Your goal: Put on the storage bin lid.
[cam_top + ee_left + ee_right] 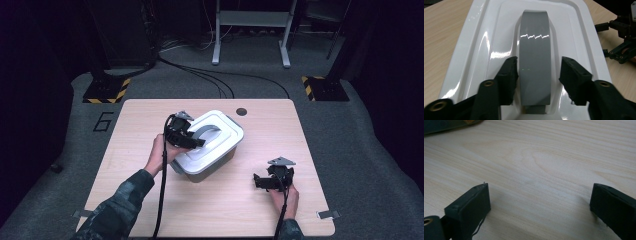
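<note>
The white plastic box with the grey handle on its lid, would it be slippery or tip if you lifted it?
The white plastic box gleams, so probably slippery. Its grey arched handle looks stiff and sits between the left gripper jaws, with a gap at the right pad. Lifted there, mid-lid, it would likely hang level; the weight is unclear.

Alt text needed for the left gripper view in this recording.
The left gripper straddles the grey handle on a white box lid, its black jaws a little apart from the handle's sides. The wooden table flanks the lid, and the other gripper sits at the right edge.
</note>
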### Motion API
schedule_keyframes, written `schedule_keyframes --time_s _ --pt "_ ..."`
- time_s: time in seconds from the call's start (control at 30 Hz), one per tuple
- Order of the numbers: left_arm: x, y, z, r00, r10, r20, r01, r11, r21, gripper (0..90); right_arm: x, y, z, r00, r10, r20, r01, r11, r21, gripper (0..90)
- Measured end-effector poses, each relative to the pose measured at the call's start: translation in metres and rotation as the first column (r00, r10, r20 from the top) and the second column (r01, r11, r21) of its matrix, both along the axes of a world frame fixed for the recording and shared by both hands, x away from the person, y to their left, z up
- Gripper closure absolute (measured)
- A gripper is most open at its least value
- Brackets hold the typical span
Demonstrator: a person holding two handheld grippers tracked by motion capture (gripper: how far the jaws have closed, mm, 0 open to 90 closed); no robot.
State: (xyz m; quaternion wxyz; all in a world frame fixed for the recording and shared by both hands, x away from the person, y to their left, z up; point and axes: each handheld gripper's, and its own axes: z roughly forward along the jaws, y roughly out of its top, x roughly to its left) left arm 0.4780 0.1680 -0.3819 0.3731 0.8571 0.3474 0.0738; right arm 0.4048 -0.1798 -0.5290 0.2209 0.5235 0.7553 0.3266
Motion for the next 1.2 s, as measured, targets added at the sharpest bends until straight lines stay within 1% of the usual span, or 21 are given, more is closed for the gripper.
schedule_keyframes --time_s 0.03,0.13,0.17,0.2,0.23,0.27,0.33,0.47,0.53,0.6,0.63,0.7,0.8,0.83,0.93,1.07,1.13,1.2 --pt "-0.001 0.000 0.001 1.0000 -0.002 -0.001 0.002 0.9999 -0.011 45.3 0.000 0.000 0.000 1.0000 0.000 0.000 0.000 1.000 0.000 2.5" --pt "-0.003 0.000 0.008 0.9998 0.006 0.016 -0.006 1.0000 -0.007 37.1 0.000 0.000 0.000 1.0000 0.000 0.001 0.000 1.000 -0.001 2.6" --pt "-0.003 0.001 0.010 0.9997 0.001 0.022 -0.001 0.9999 -0.010 36.0 0.000 0.000 0.000 1.0000 0.000 0.001 0.000 1.000 0.000 2.6" --pt "-0.004 0.001 0.013 0.9996 0.007 0.027 -0.007 0.9999 -0.013 33.8 0.000 0.000 0.000 1.0000 0.000 0.001 0.000 1.000 0.000 2.5" --pt "-0.004 0.003 0.015 0.9995 0.010 0.029 -0.010 0.9998 -0.019 31.0 0.000 0.000 0.000 1.0000 0.001 0.001 -0.001 1.000 0.000 2.6" --pt "-0.004 0.004 0.016 0.9994 0.008 0.034 -0.008 0.9998 -0.016 28.9 0.000 0.000 0.000 1.0000 0.001 0.001 -0.001 1.000 0.000 2.6" --pt "-0.005 0.008 0.020 0.9989 0.022 0.041 -0.021 0.9997 -0.008 24.3 0.000 0.000 0.000 1.0000 0.001 0.001 -0.001 1.000 0.000 2.6" --pt "-0.007 0.018 0.027 0.9973 0.038 0.063 -0.037 0.9992 -0.013 18.8 0.000 0.000 0.000 1.0000 0.000 0.000 0.000 1.000 0.001 2.6" --pt "-0.008 0.024 0.029 0.9961 0.050 0.073 -0.050 0.9987 -0.010 17.1 0.000 0.000 0.000 1.0000 0.000 0.000 0.000 1.000 0.000 2.6" --pt "-0.009 0.030 0.031 0.9955 0.069 0.065 -0.068 0.9976 -0.017 15.6 0.000 0.000 0.000 1.0000 0.000 0.000 0.000 1.000 0.000 2.6" --pt "-0.010 0.034 0.032 0.9947 0.075 0.070 -0.074 0.9971 -0.020 15.5 0.000 0.000 0.000 1.0000 0.000 0.000 0.000 1.000 0.000 2.6" --pt "-0.011 0.042 0.034 0.9934 0.082 0.079 -0.082 0.9966 -0.011 15.3 0.000 0.000 0.000 1.0000 0.000 0.000 0.000 1.000 0.000 2.7" --pt "-0.013 0.052 0.037 0.9914 0.095 0.090 -0.093 0.9954 -0.022 15.0 0.000 0.000 0.000 1.0000 -0.001 0.000 0.001 1.000 0.001 2.6" --pt "-0.014 0.059 0.038 0.9908 0.100 0.091 -0.098 0.9949 -0.025 14.8 0.000 0.000 0.000 1.0000 0.000 0.000 0.000 1.000 0.000 2.6" --pt "-0.017 0.071 0.039 0.9890 0.117 0.091 -0.115 0.9930 -0.028 14.6 0.000 0.000 0.000 1.0000 -0.001 0.000 0.001 1.000 0.000 2.6" --pt "-0.022 0.088 0.038 0.9841 0.139 0.110 -0.138 0.9902 -0.024 14.3 0.000 0.000 0.000 1.0000 -0.001 0.000 0.001 1.000 -0.001 2.6" --pt "-0.025 0.095 0.036 0.9804 0.164 0.110 -0.161 0.9864 -0.035 14.2 0.000 0.000 0.000 1.0000 -0.001 -0.001 0.001 1.000 0.000 2.6" --pt "-0.028 0.104 0.033 0.9769 0.179 0.116 -0.177 0.9837 -0.033 14.1 0.000 0.001 0.000 1.0000 0.000 -0.002 0.000 1.000 0.000 2.6"
